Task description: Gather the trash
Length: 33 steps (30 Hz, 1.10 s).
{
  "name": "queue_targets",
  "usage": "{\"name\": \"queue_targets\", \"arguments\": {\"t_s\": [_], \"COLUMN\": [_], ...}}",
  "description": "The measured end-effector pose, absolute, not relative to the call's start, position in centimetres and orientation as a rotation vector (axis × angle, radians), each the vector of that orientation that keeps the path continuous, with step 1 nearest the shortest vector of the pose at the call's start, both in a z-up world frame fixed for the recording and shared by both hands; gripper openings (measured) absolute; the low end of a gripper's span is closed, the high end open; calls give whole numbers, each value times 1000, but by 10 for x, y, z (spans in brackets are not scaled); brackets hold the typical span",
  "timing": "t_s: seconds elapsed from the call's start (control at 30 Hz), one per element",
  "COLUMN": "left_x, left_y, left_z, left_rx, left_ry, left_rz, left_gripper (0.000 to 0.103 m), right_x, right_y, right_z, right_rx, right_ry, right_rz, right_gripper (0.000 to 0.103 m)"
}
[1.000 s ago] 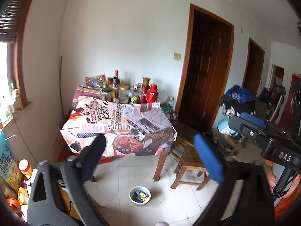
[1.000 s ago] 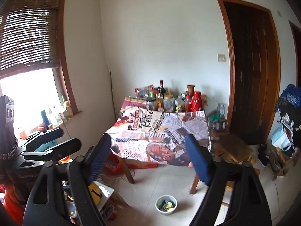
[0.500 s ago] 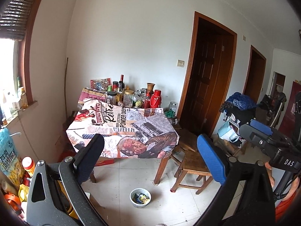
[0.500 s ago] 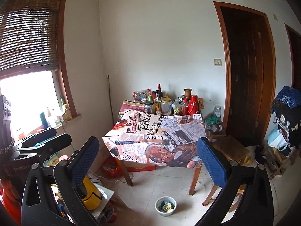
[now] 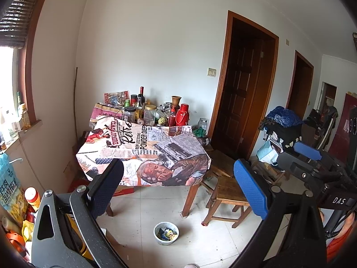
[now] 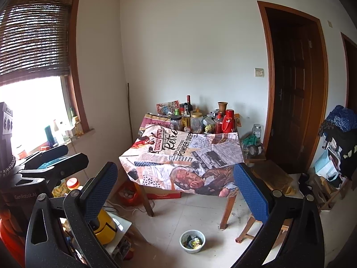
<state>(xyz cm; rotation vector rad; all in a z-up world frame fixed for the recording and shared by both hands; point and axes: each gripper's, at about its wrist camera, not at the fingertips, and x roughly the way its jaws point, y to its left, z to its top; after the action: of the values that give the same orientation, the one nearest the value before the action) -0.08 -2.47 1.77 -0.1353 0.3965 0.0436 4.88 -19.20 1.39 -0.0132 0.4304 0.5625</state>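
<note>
Gaping wide and empty, both tools [image 5: 178, 185] [image 6: 176, 187] frame a bowl [image 5: 166, 233] of indistinct scraps.

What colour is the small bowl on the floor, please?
The small round bowl is white, clearest in the right wrist view.

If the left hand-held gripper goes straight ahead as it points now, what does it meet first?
Probably the front edge of the table's newspaper-print cloth; nothing shows between the open left hand-held gripper and it, though depth is uncertain.
</note>
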Motion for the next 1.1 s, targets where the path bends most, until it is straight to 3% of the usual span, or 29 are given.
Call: {"name": "queue_targets", "arguments": {"t_s": [1.1], "left_x": [4], "left_y": [-35], "left_z": [14], "left_rx": [-126], "left_ry": [417], "left_rz": [33], "left_gripper": [100], "right_x": [54], "right_y": [-204], "right_z": [15], "right_rx": [-15], "right_ry": [466], "right_rz": [558], "right_gripper": [103]}}
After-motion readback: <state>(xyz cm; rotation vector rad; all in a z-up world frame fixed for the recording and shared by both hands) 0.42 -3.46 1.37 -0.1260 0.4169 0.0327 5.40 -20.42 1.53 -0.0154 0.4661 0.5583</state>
